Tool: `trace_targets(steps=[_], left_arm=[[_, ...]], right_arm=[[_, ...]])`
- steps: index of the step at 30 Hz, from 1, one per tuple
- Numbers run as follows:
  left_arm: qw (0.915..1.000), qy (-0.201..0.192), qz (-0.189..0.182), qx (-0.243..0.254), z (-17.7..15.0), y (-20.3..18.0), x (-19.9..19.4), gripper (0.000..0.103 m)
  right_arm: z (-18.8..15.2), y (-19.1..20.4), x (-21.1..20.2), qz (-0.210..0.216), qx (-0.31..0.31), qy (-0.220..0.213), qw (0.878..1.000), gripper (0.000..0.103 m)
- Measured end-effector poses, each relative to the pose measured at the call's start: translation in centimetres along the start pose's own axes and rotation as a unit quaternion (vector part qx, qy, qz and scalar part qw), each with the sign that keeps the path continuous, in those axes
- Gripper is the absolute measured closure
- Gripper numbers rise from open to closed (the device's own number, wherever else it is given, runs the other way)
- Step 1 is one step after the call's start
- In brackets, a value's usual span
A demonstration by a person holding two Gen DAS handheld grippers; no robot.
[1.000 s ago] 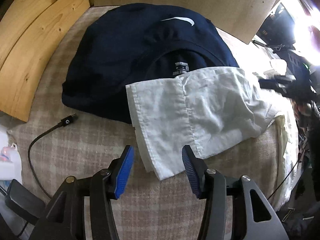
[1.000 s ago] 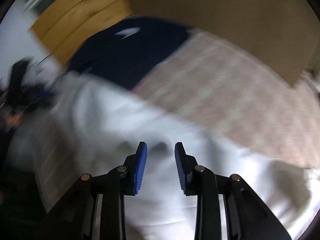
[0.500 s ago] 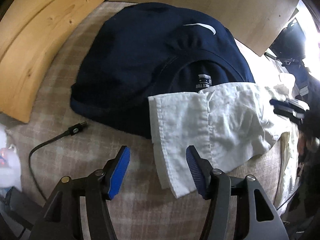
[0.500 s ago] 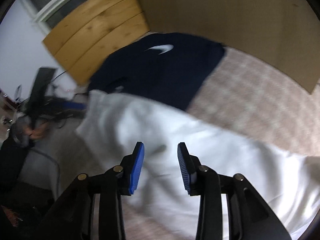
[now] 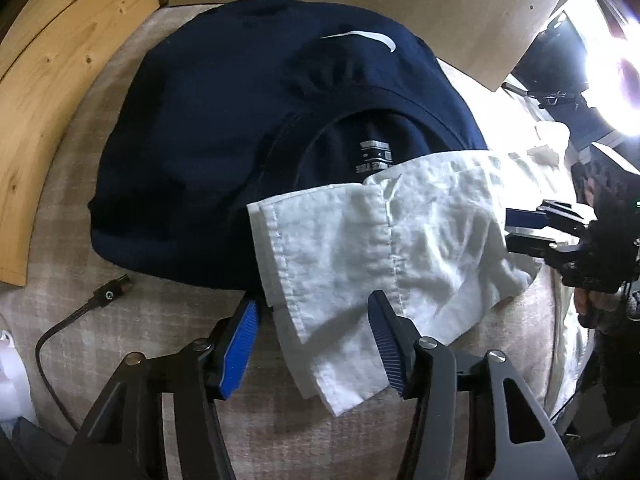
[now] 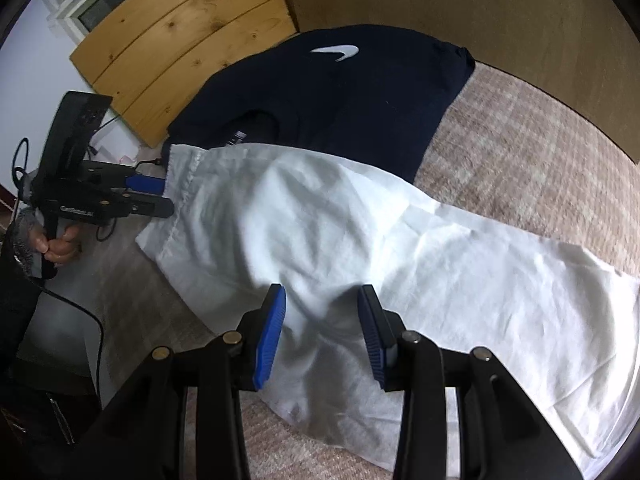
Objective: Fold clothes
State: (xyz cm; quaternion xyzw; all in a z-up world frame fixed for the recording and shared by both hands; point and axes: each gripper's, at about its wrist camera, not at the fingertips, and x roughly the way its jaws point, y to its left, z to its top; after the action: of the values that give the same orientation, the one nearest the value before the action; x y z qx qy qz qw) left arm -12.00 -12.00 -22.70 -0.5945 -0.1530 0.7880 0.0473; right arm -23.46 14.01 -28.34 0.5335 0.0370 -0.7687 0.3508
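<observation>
A white garment (image 5: pixel 384 248) lies on the checked bed cover, its hemmed end overlapping a folded navy shirt (image 5: pixel 224 132) with a white swoosh. My left gripper (image 5: pixel 314 338) is open, its fingers on either side of the white hem corner. In the right wrist view the white garment (image 6: pixel 360 248) stretches from left to lower right, and the navy shirt (image 6: pixel 332 92) lies behind it. My right gripper (image 6: pixel 322 332) is open just above the white cloth's near edge. The left gripper (image 6: pixel 156 196) shows there at the cloth's far end.
A black cable with a plug (image 5: pixel 106 294) lies on the cover at left. Wooden boards (image 5: pixel 48 80) and a plywood panel (image 6: pixel 480 12) border the far side. Dark equipment and a bright lamp (image 5: pixel 612 68) stand at right.
My left gripper has moved closer to the white hem, which now lies between its fingers. My right gripper has pulled back and the cloth now lies flatter and sharper in view.
</observation>
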Motion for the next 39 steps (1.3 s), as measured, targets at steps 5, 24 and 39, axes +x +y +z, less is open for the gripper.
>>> trace_targets(steps=[5,24,39], left_arm=[[0.9997,0.007,-0.011,0.021,-0.4,-0.4,0.2,0.072],[0.9533,-0.173,-0.247,-0.014,4.2,-4.0,-11.0,0.096],[0.9518,-0.206,-0.190,0.125,4.9,-33.9,-16.1,0.096]], right_arm=[[0.1,0.0,0.8,-0.012,0.011,-0.002,1.000,0.065],[-7.8,-12.1,-12.5,-0.126,0.191,-0.074,0.971,0.055],[-18.2,-17.2,-25.0,-0.014,0.156,-0.152,0.976,0.054]])
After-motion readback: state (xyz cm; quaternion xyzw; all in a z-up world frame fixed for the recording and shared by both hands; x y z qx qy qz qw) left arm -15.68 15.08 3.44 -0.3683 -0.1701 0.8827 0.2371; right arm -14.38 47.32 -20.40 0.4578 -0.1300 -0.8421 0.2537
